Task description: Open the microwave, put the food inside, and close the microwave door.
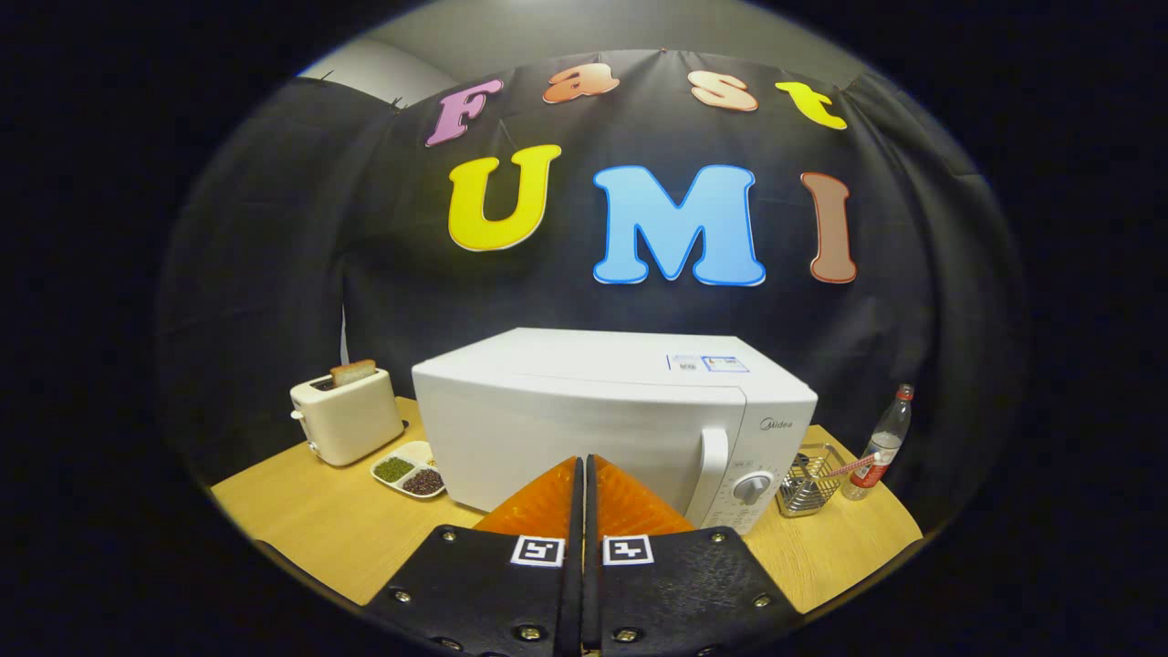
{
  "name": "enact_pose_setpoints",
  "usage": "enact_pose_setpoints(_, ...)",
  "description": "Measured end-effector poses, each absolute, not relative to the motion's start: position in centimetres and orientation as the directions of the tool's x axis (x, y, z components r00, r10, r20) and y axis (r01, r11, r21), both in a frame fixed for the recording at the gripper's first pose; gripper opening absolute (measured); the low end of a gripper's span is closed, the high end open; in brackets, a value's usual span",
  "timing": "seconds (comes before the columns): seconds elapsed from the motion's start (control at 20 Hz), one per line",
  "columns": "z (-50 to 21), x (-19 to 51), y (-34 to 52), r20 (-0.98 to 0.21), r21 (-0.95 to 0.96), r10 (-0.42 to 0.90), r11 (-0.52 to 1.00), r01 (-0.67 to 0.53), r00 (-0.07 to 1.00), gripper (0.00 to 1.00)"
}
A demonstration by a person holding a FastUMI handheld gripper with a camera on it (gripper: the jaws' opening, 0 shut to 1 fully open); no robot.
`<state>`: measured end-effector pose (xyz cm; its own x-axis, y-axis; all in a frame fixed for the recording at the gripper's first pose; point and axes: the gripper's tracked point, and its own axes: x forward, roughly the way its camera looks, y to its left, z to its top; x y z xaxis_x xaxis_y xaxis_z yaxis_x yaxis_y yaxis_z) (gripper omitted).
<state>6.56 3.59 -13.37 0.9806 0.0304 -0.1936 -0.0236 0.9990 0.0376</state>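
Note:
A white microwave (602, 411) stands on the wooden table (301, 511) with its door shut. Its vertical handle (714, 474) and a round knob (753, 488) are at the door's right side. My gripper (582, 465) is shut with nothing between its fingers, the tips pressed together and pointing at the lower front of the door, a little left of the handle. A divided white dish (409, 470) with green and dark beans lies left of the microwave.
A white toaster (347, 415) with a slice of bread sticking up stands at the back left. Right of the microwave are a wire basket (810, 482) and a clear bottle (883, 443) with a red cap. Black cloth walls close the back.

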Motion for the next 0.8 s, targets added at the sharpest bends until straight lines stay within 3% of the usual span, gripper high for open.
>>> enact_pose_setpoints(0.25,-4.1,1.7,3.2,-0.064,0.04,0.013,0.999,-0.011,0.998,0.01)
enact_pose_setpoints(0.6,3.2,-4.1,2.6,0.037,0.014,-0.067,0.998,0.067,0.997,0.03)
enact_pose_setpoints(0.65,3.4,-5.1,2.1,0.039,0.004,-0.106,0.994,0.106,0.994,0.08)
enact_pose_setpoints(0.75,2.4,-6.1,2.4,-0.005,-0.022,-0.131,0.991,0.131,0.991,0.5)
enact_pose_setpoints(0.8,1.7,-6.4,3.2,-0.039,-0.027,-0.122,0.992,0.121,0.992,0.61)
